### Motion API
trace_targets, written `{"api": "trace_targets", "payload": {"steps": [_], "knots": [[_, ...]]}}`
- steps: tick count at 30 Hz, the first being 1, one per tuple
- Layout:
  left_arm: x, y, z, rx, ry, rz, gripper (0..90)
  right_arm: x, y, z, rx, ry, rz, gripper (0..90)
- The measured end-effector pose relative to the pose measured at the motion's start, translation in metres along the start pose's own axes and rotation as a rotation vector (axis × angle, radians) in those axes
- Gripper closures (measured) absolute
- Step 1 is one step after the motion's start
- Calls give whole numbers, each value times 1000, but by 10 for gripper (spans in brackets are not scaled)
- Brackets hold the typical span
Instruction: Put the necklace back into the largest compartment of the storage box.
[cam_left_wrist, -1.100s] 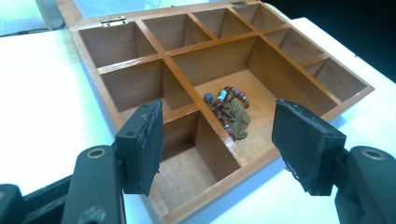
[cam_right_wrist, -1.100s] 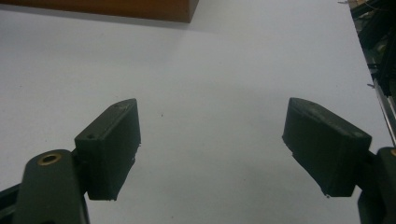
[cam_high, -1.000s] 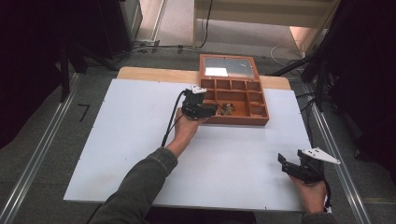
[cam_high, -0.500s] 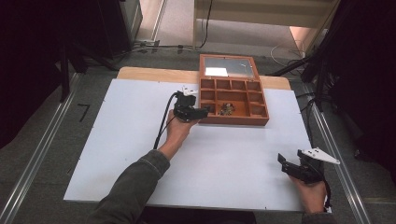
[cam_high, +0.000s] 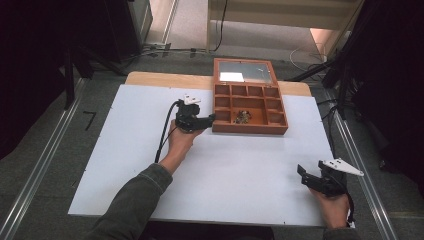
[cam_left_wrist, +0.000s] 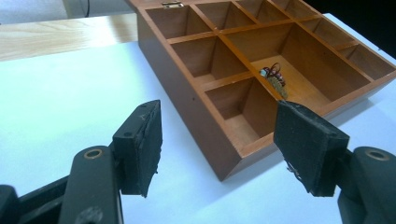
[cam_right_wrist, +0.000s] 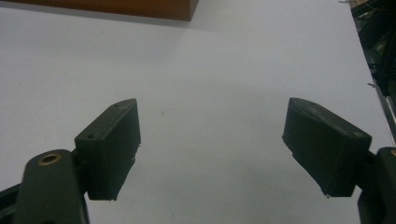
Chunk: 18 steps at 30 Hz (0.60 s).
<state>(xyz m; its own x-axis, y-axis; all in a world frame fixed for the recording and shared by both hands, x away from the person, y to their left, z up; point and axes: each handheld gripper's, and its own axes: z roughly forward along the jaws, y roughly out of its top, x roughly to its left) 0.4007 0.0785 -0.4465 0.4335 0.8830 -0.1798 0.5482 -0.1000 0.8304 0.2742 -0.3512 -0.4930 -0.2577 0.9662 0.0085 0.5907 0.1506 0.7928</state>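
1. Jewellery (cam_left_wrist: 274, 78), a small tangled brownish piece, is lying in the large middle compartment of the wooden compartment box (cam_high: 250, 129) on the white board (cam_high: 125, 165).
2. Left gripper (cam_left_wrist: 217, 140) is hovering just beside the box's near-left corner, jaws spread apart and holding nothing.
3. Right gripper (cam_high: 307, 175) is resting well apart at the board's near-right edge, jaws likewise spread apart.

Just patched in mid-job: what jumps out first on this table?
The open wooden compartment box at the far middle of the white table stands out, with a small tangle of jewellery in its large middle compartment. The left tool sits open just off the box's near left corner, jaws pointed at it. The right tool waits open near the table's front right edge, far from the box.
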Motion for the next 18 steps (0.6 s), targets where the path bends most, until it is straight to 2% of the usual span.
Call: {"api": "trace_targets", "payload": {"steps": [6, 18], "knots": [[5, -4, -8, -6, -8, -10, 302, 0, 0, 0, 2, -1, 3, 172], [16, -14, -26, -20, 4, -11, 301, 0, 0, 1, 2, -4, -3, 172]]}}
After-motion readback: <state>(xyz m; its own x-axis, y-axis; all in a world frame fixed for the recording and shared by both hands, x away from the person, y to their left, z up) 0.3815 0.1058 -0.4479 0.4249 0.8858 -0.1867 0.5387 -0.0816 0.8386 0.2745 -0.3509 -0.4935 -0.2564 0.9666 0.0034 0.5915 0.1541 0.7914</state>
